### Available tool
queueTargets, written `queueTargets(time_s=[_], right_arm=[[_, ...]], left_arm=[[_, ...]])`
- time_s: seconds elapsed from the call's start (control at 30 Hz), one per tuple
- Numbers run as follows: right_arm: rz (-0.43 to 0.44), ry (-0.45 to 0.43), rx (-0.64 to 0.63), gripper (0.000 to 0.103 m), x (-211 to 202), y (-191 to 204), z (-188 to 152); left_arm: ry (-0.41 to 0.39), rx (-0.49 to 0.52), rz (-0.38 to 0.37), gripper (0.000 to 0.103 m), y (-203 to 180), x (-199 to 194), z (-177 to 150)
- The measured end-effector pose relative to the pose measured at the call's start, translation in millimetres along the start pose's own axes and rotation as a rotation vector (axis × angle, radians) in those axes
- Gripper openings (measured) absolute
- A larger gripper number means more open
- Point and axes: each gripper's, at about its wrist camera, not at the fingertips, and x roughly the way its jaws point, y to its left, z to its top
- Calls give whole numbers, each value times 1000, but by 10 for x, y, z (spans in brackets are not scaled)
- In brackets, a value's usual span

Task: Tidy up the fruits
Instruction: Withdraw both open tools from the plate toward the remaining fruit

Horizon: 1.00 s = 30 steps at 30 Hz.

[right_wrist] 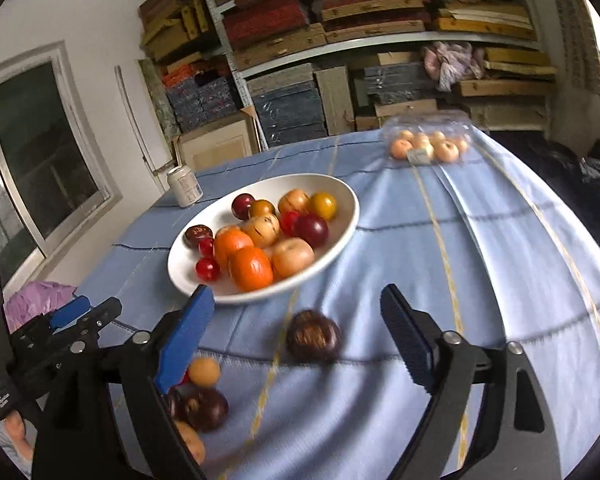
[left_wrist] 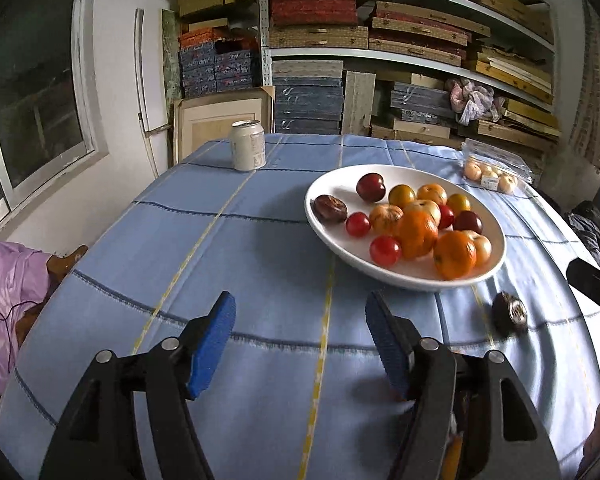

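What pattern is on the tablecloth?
Light blue tablecloth with dark blue and yellow grid lines; clearest in the left wrist view.

Left tongs (left_wrist: pixel 300 344): black plastic arms with triangular cut-outs, silver pivot screws, blue ribbed pads (left_wrist: pixel 214 344). Right tongs (right_wrist: pixel 296 344): same build, black arms, silver screws, blue toothed pads (right_wrist: pixel 184 340). White lettering on the left tongs' black handle, unreadable.
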Motion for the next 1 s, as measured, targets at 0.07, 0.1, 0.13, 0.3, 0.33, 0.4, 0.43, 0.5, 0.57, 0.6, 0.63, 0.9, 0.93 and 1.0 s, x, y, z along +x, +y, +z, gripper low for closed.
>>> queueTargets(time_s=[0.07, 0.1, 0.13, 0.3, 0.33, 0.4, 0.43, 0.5, 0.57, 0.6, 0.63, 0.9, 0.93, 1.0], right_arm=[[-4, 1, 26, 87, -41, -65, -76], [-1, 4, 38, 87, -53, -90, -100], [5, 6, 56, 87, -61, -123, -120], [20, 18, 99, 87, -64, -215, -148], [21, 22, 98, 87, -59, -215, -155], [24, 31, 87, 87, -43, -187, -161], [27, 33, 79, 87, -42, -171, -165], [32, 31, 61, 87, -54, -120, -167], [44, 31, 44, 87, -65, -74, -176], [56, 37, 33, 87, -65, -43, -186], [70, 47, 19, 87, -59, -3, -202], [248, 219, -288, 87, -25, 696, -608], [252, 226, -321, 87, -35, 760, -652], [250, 244, -393, 87, -28, 897, -740]], left_arm=[[-6, 4, -8, 69, -7, -44, -37], [-8, 8, -9, 70, -11, -58, -53], [-8, 11, -10, 72, -20, -62, -54], [-23, 33, -19, 72, -89, -95, -73], [-25, 39, -18, 72, -104, -95, -77], [-23, 45, -20, 72, -118, -89, -82], [-21, 48, -21, 72, -122, -85, -85], [-21, 54, -18, 72, -133, -89, -98], [-19, 61, -20, 72, -153, -84, -102], [-17, 65, -20, 72, -158, -80, -103], [-16, 69, -20, 72, -169, -77, -104], [-16, 74, -12, 72, -174, -62, -108], [-16, 72, -11, 72, -171, -60, -107], [-17, 73, -8, 72, -168, -63, -107]])
